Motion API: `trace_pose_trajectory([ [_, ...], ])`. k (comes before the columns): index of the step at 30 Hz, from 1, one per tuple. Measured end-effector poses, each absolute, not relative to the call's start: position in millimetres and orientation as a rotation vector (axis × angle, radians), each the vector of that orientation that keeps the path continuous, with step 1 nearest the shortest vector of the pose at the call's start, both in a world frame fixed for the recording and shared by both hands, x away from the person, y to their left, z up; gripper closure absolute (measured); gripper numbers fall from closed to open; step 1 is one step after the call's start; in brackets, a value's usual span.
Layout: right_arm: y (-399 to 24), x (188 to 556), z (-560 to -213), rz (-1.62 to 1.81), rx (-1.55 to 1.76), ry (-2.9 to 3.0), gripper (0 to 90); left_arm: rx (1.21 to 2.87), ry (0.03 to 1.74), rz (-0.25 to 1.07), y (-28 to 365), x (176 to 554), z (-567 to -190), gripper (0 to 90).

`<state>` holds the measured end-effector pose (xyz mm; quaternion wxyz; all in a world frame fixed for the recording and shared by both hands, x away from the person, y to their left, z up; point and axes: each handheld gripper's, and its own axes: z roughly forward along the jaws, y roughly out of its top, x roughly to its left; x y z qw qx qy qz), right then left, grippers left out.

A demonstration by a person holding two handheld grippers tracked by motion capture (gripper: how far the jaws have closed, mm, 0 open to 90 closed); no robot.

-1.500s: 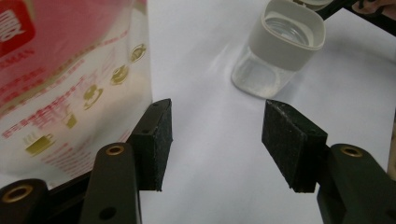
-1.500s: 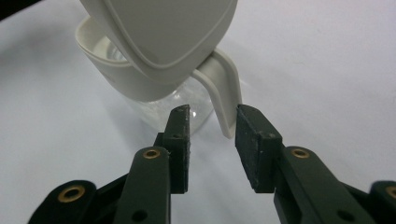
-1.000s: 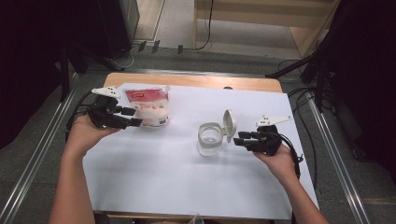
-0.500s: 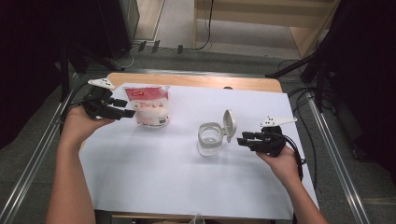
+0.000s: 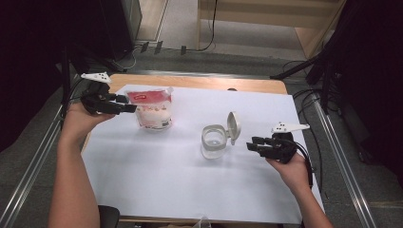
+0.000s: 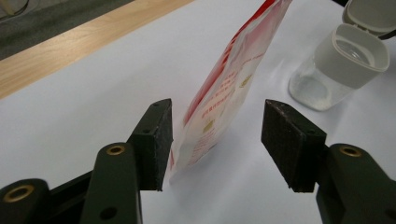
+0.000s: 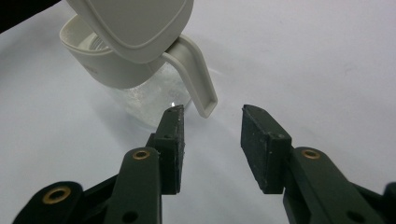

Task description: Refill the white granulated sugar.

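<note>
Left gripper [image 6: 215, 140]: jaws apart and just closing inward, red-and-white pouch [image 6: 224, 93] standing between them, brushing one pad. Right gripper [image 7: 210, 140]: jaws parted, empty, just beside the clear jar [image 5: 214, 141], whose lid [image 5: 233, 125] stands flipped up, mid-table.

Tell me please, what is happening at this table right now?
A person holds a tool in each hand over a white-covered table. The left tool is open around the edge of a standing red and white pouch; its jaws have just been closing, but one pad is apart from the pouch. The right tool is open, close beside a clear jar whose white flip lid stands open. Nothing is lifted.
</note>
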<state>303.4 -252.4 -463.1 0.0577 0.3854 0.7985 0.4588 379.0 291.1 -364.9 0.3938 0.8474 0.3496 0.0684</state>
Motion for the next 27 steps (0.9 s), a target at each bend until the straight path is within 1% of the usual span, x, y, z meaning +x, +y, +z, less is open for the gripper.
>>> trace_pose_trajectory([
  [2,-253,302,-463,1.389,1.171,2.422,60.0,2.17,0.863,0.166,285,383,-366,47.6],
  [5,-253,300,-464,1.382,1.168,2.421,59.8,2.203,0.845,0.203,276,387,-368,52.0],
  [6,-253,300,-464,1.377,1.167,2.426,59.8,2.206,0.837,0.214,274,387,-367,56.3],
  [8,-253,299,-465,1.375,1.169,2.428,59.8,2.208,0.809,0.247,271,387,-364,61.5],
  [14,-254,297,-465,1.376,1.172,2.424,59.5,2.217,0.812,0.224,269,390,-362,69.7],
  [19,-252,299,-466,1.391,1.175,2.43,58.8,2.202,0.841,0.215,263,388,-361,73.1],
  [20,-251,299,-465,1.399,1.178,2.432,58.8,2.195,0.844,0.229,261,388,-362,74.9],
  [23,-248,298,-465,1.402,1.157,2.436,58.4,2.188,0.837,0.195,256,388,-361,81.5],
  [27,-245,299,-466,1.389,1.158,2.454,58.2,2.215,0.828,0.166,252,386,-359,86.5],
])
